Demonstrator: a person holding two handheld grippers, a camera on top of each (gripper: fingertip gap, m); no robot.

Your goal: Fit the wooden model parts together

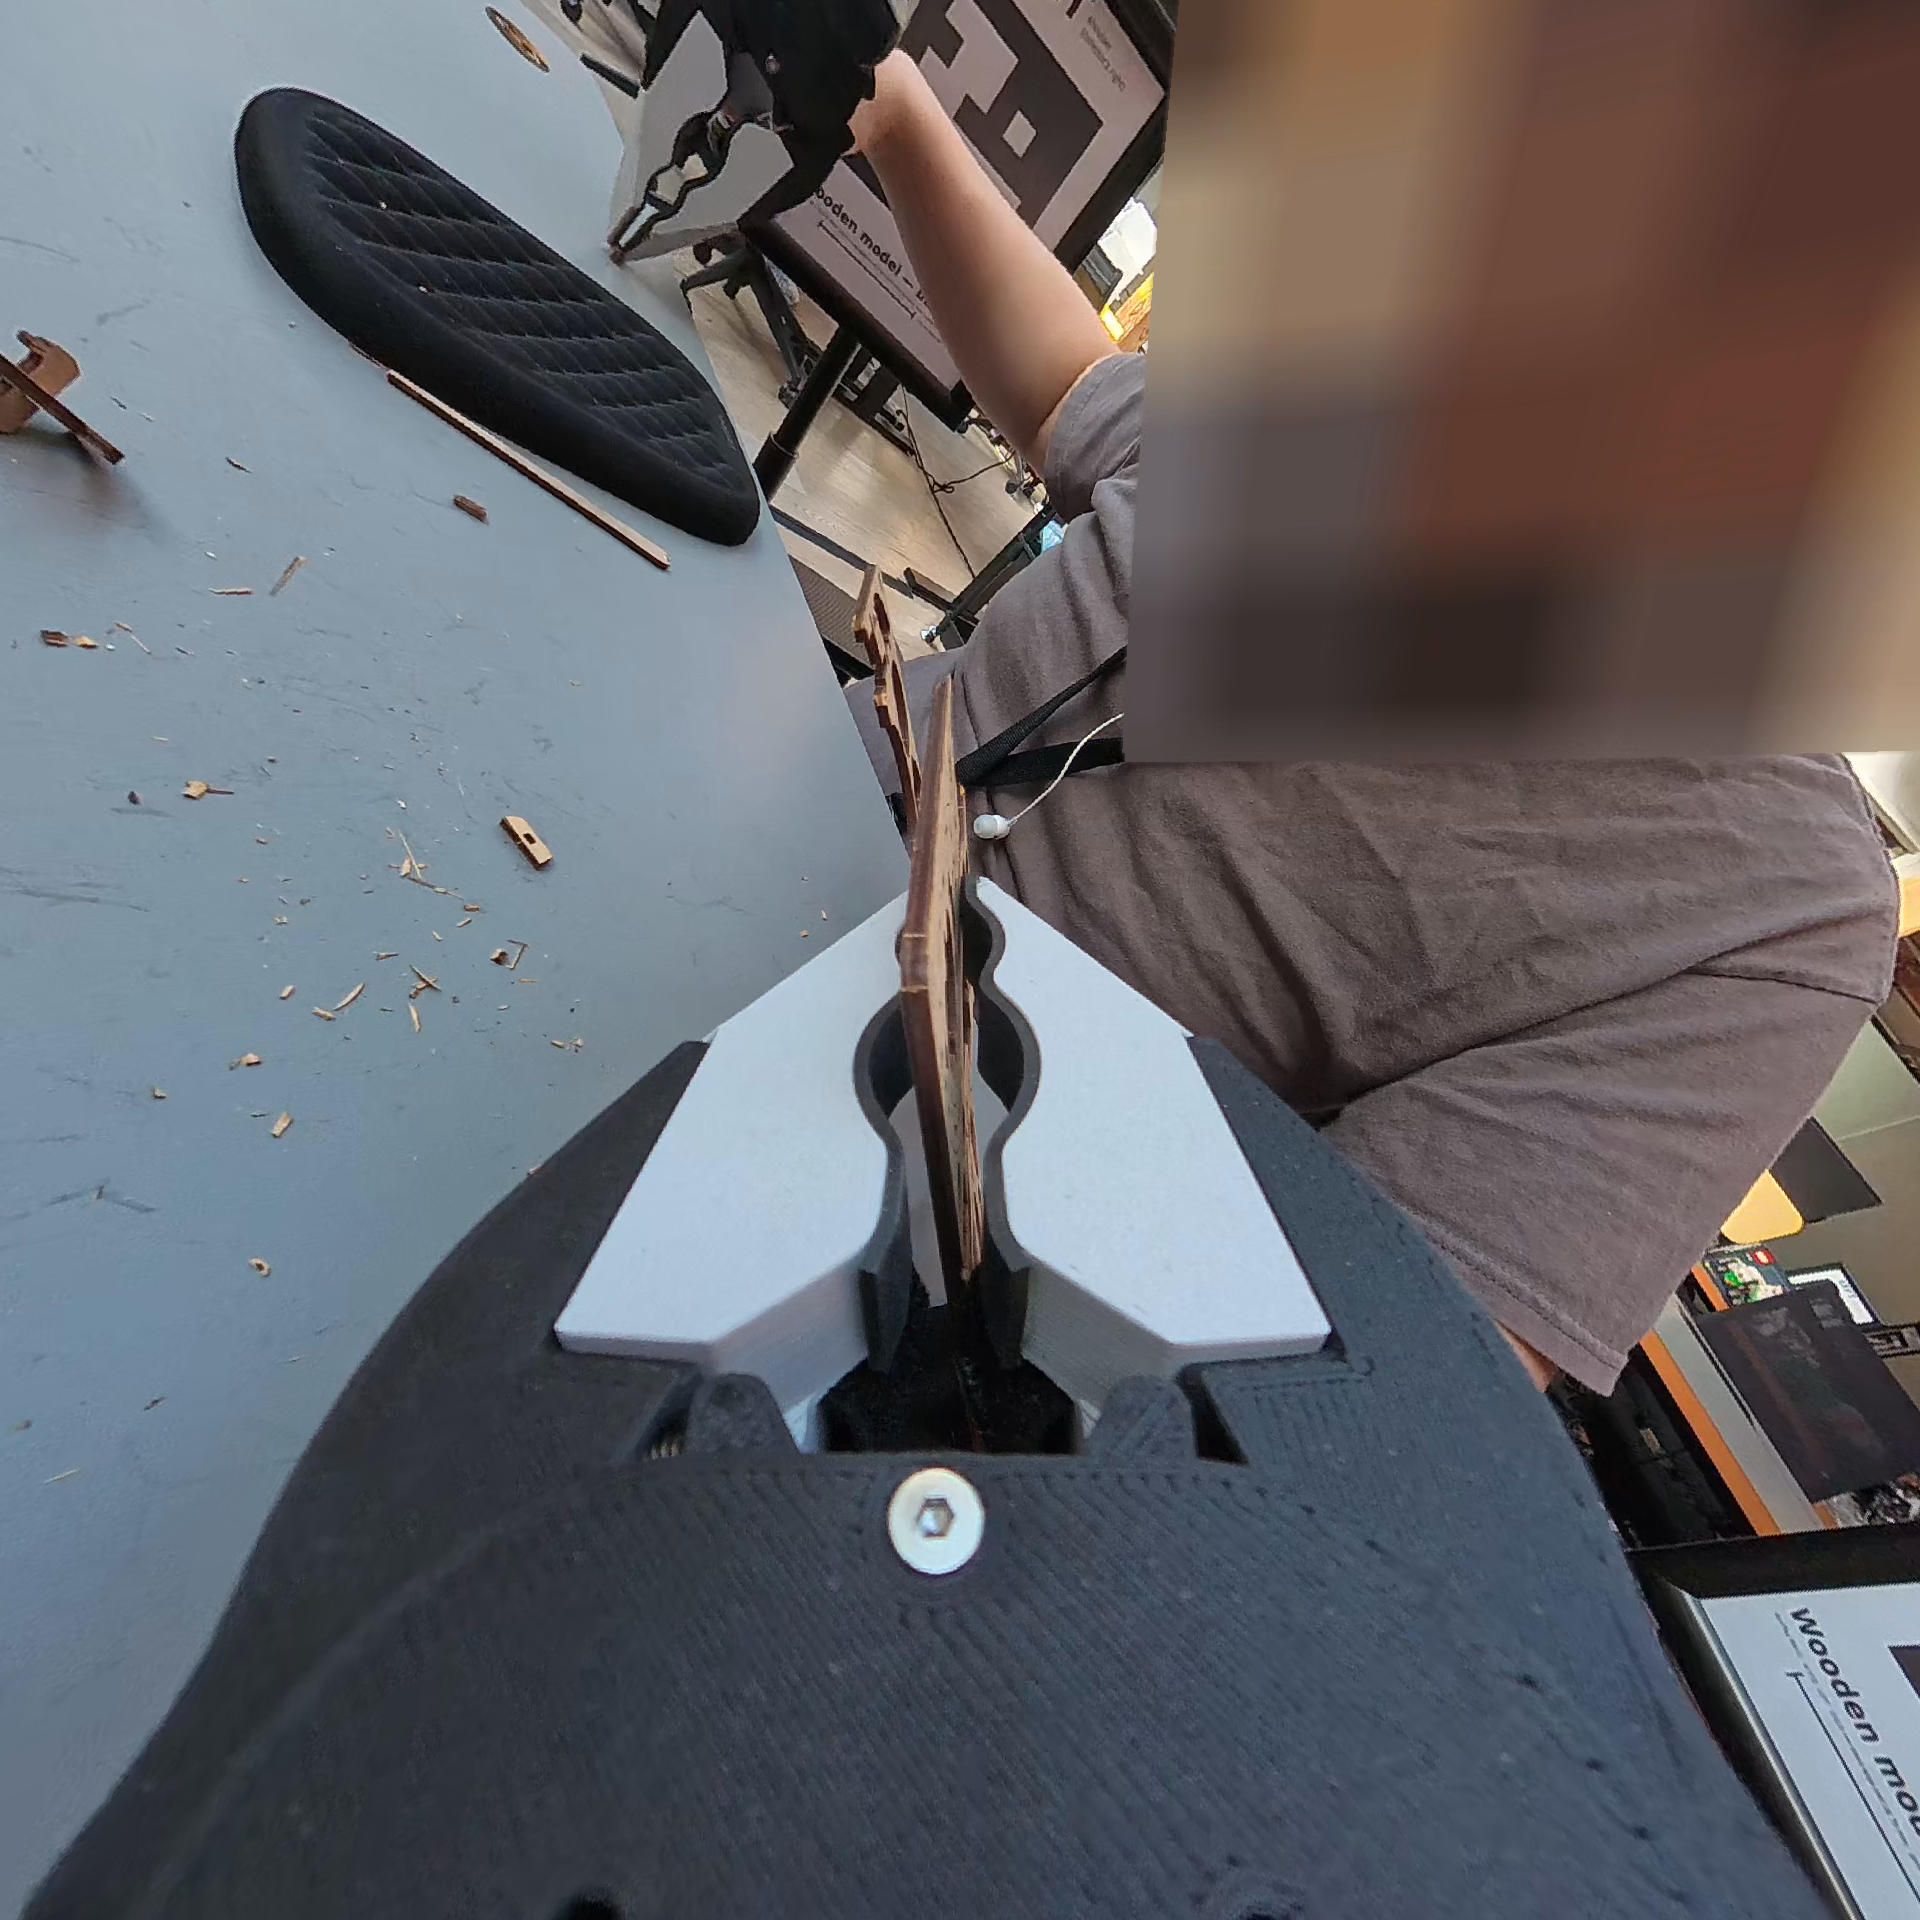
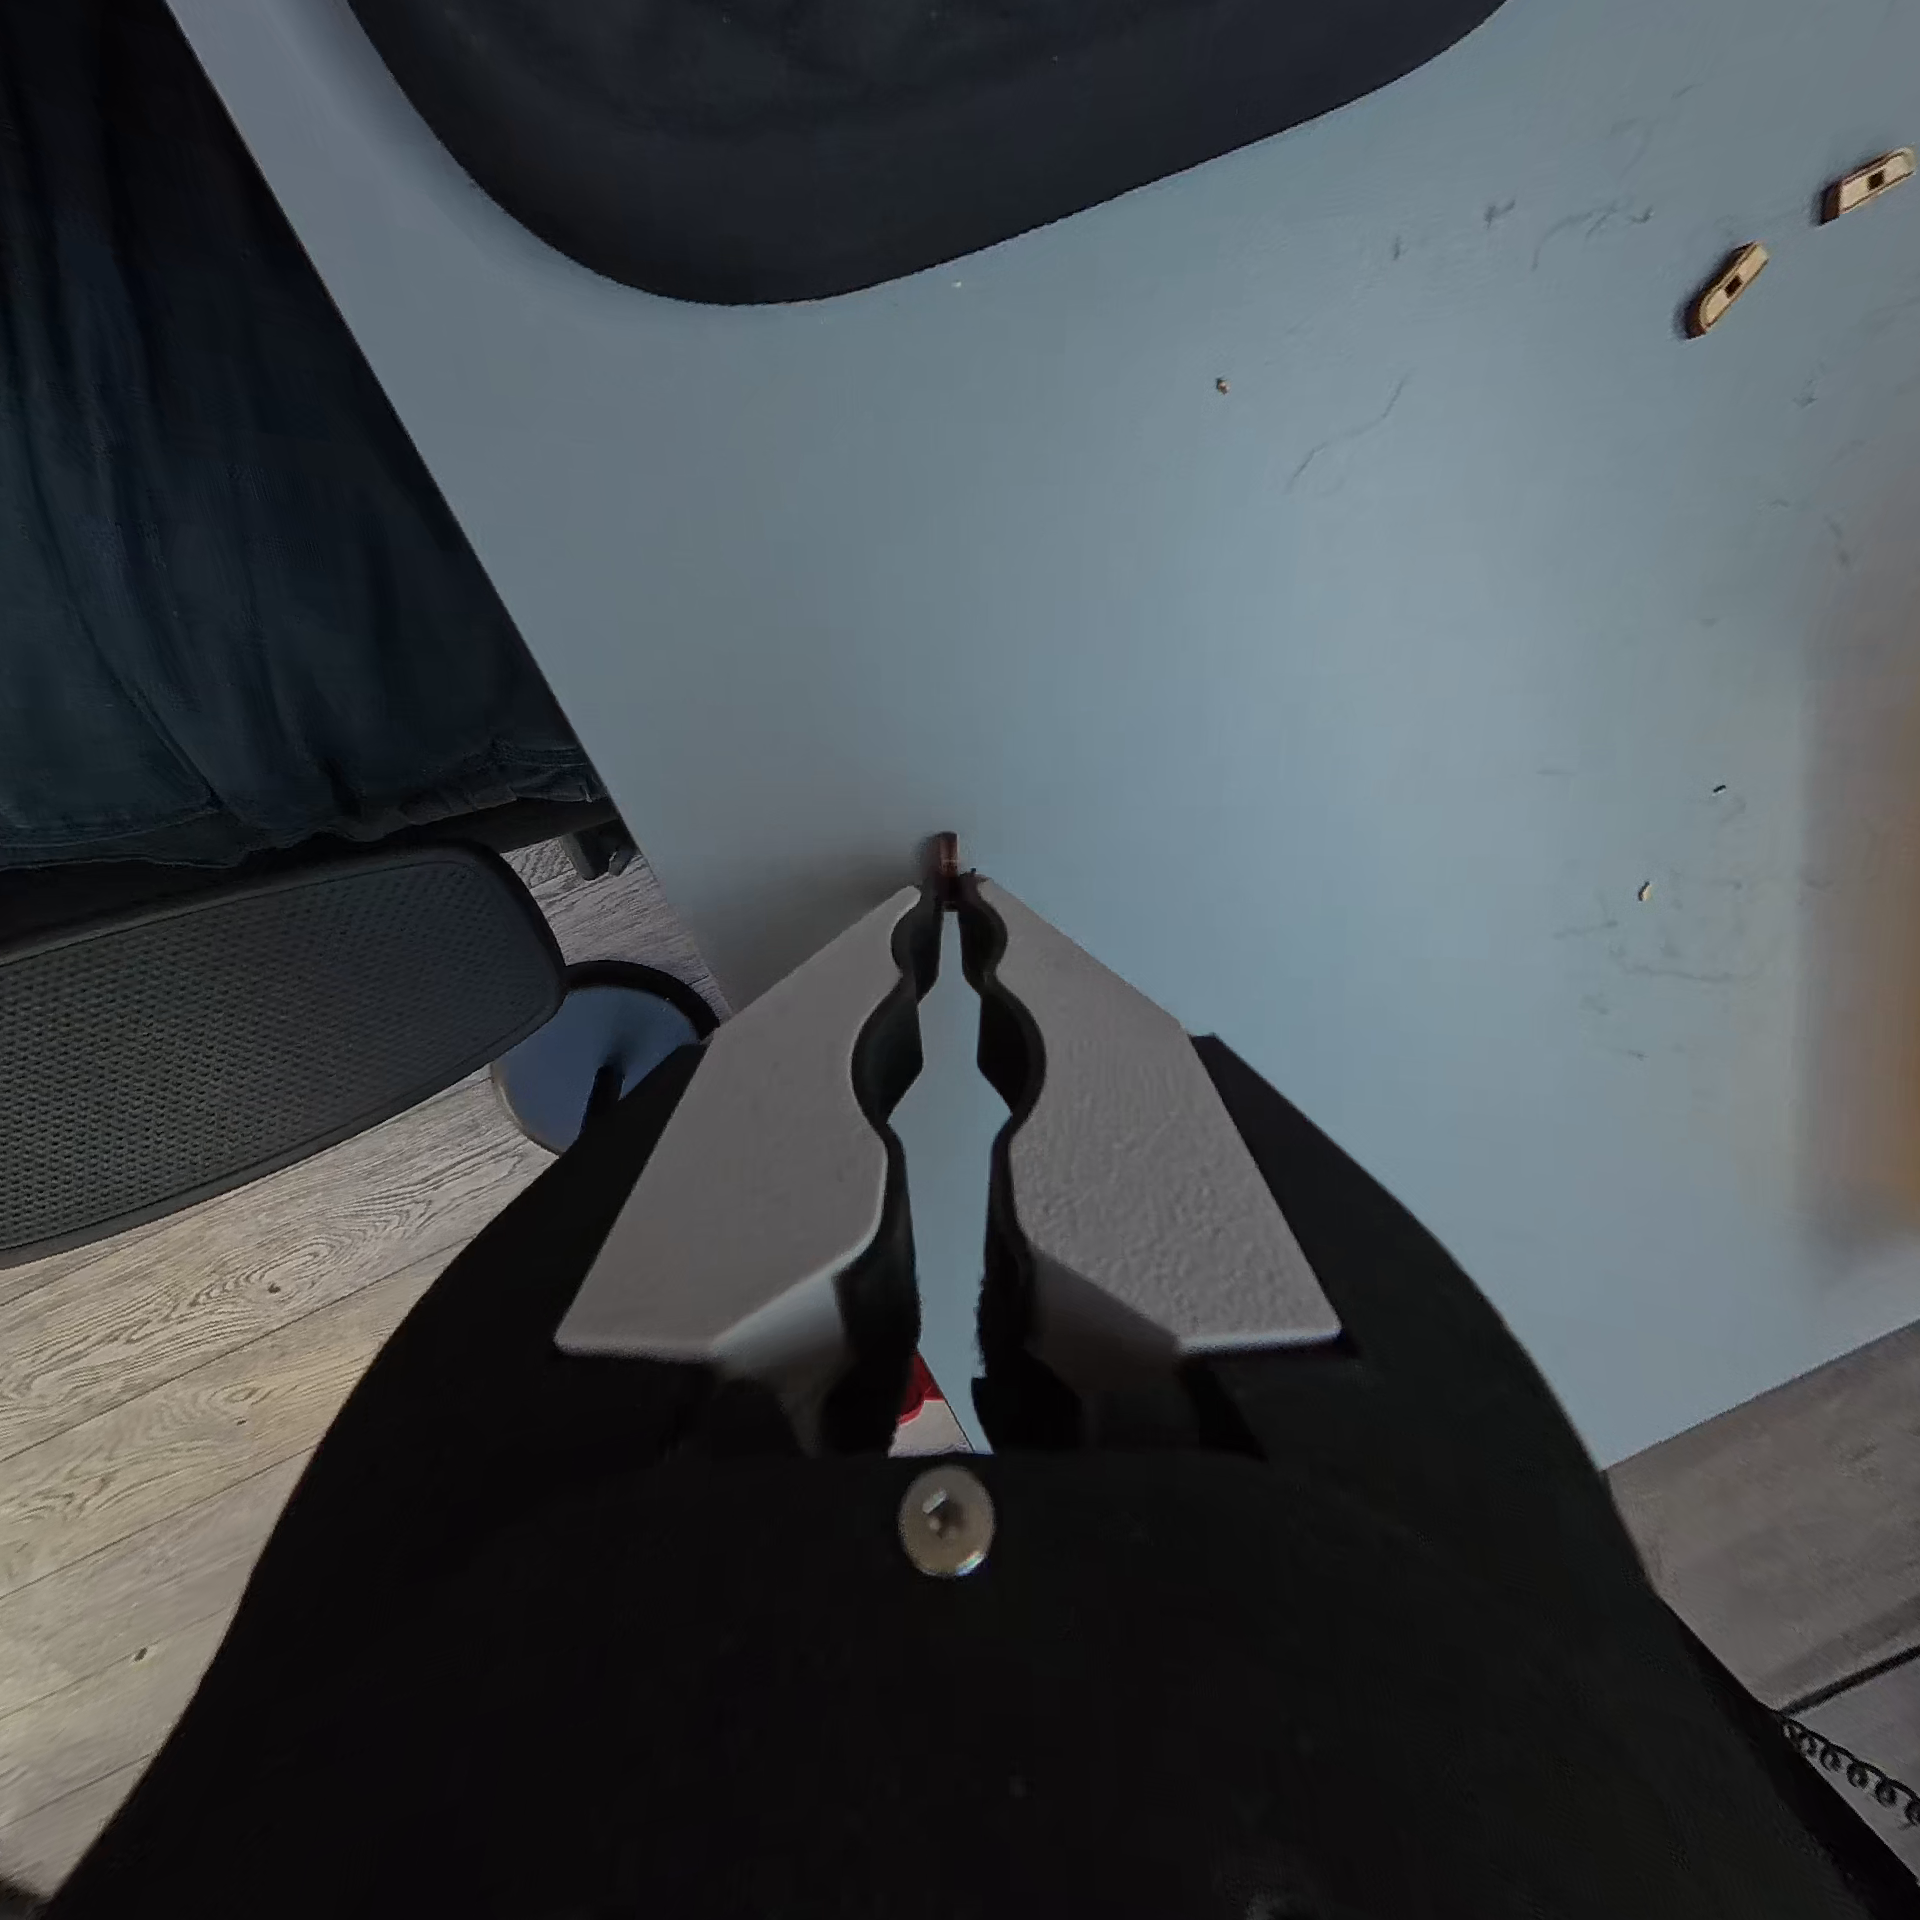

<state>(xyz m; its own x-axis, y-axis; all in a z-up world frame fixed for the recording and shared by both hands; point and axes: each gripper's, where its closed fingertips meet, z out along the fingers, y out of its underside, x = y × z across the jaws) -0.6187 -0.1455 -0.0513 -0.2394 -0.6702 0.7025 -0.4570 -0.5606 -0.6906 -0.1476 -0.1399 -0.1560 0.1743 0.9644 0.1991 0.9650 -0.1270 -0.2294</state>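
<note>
Two tools are at work over a grey tabletop. The left tool is clamped on a flat wooden model panel, held edge-on between its pale fingers and raised clear of the tabletop beyond its near edge, in front of a person's grey shirt; the panel reaches past the fingertips, and a second notched wooden part stands just behind its far end, though whether the two are joined cannot be told. The right tool has its tips pressed together on a small dark wooden piece, which pokes out just beyond them, close over the tabletop; farther back the fingers stand apart. In the left wrist view the right tool shows far off, tips down at the tabletop beside a black quilted pad. A thin wooden strip lies along the pad's near edge, a slotted wooden assembly stands at the left edge of the frame, a small slotted block lies nearer, and wood splinters are scattered about. In the right wrist view two small slotted wooden tabs lie well apart from the tool, at the upper right.
</note>
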